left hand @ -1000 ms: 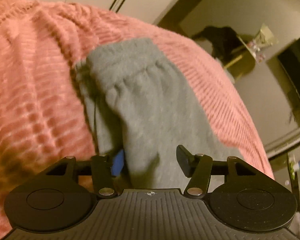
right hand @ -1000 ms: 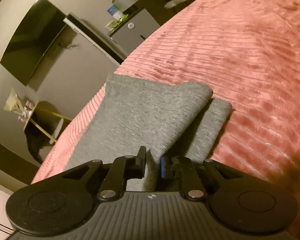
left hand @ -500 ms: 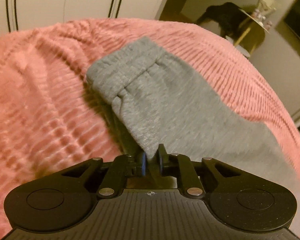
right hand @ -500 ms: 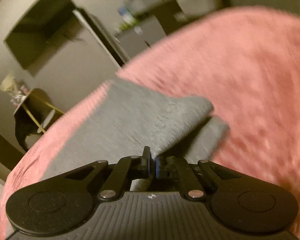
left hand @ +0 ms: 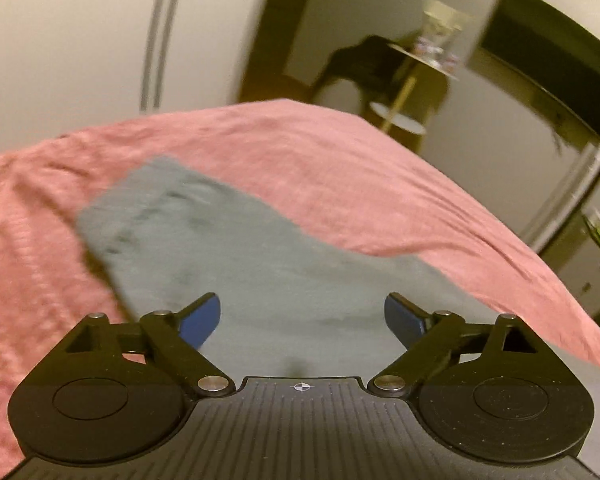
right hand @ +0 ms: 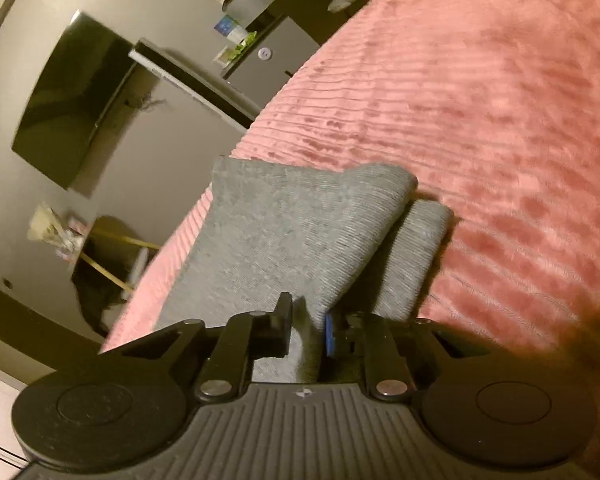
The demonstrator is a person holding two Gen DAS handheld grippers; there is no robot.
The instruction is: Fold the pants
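Note:
Grey pants (left hand: 228, 248) lie on a pink ribbed blanket (left hand: 340, 168) over a bed. In the left wrist view they lie flat, waistband end at the far left, and my left gripper (left hand: 302, 314) is open just above them, holding nothing. In the right wrist view the pants (right hand: 284, 232) show their leg ends, the upper layer lifted over a lower cuff (right hand: 416, 248). My right gripper (right hand: 308, 328) is shut on a fold of the upper layer.
The blanket's edge drops off toward the room. Beyond it stand a small side table with a dark garment (left hand: 380, 68), a wall TV (right hand: 72, 108), and a grey cabinet with small items (right hand: 268, 56). White wall panels (left hand: 100, 40) are behind the bed.
My left gripper was shut on the waistband edge half a second ago; now it is open and the pants lie flat. My right gripper stays shut on the leg fabric.

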